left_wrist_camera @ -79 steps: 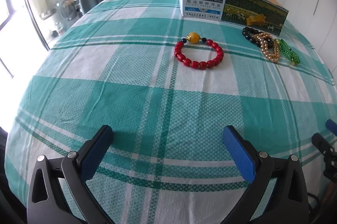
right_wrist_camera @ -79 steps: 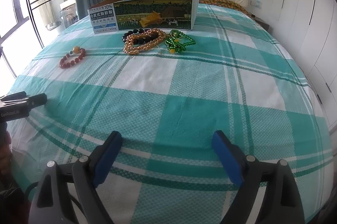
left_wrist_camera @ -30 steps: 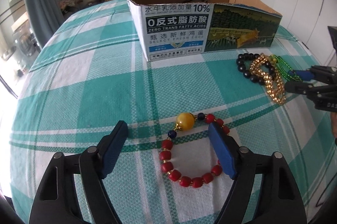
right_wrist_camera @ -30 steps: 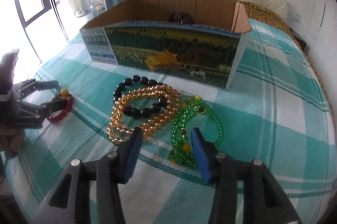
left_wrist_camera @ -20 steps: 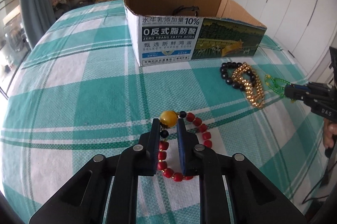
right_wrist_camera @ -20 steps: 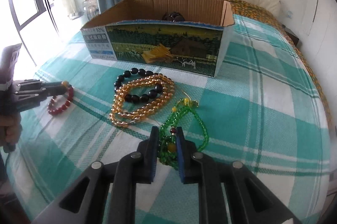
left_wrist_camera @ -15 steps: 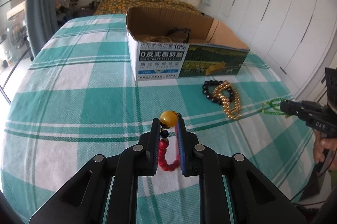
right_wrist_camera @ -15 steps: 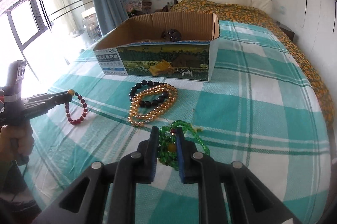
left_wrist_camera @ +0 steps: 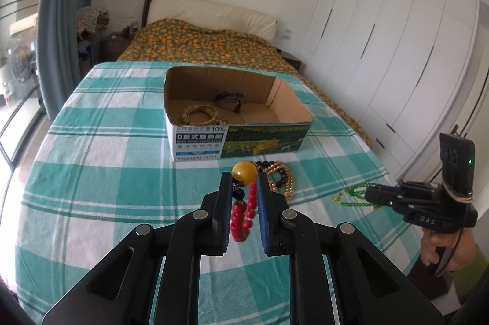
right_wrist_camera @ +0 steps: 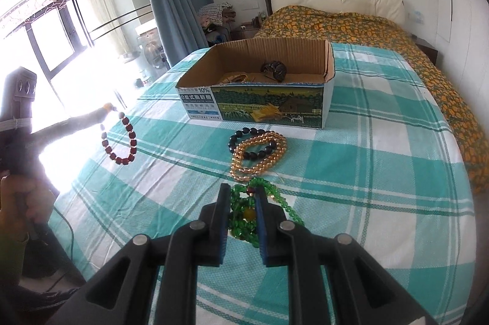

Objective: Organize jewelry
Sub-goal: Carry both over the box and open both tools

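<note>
My left gripper is shut on a red bead bracelet with a big amber bead, and the loop hangs above the checked cloth. In the right wrist view the same red bracelet dangles at the left. The right gripper is shut on a green bead necklace, lifted off the cloth, with strands trailing down. That green necklace also shows at the right of the left wrist view. An open cardboard box ahead holds some beads and a dark piece.
A gold bead necklace and a black bead bracelet lie on the green-and-white cloth in front of the box. Behind is a bed with an orange-patterned cover. White wardrobes stand at the right, a window and curtain at the left.
Both grippers shut on their beads, the left on the red bracelet and the right on the green necklace, then lifted them off the cloth. The view of the box interior opened up.
</note>
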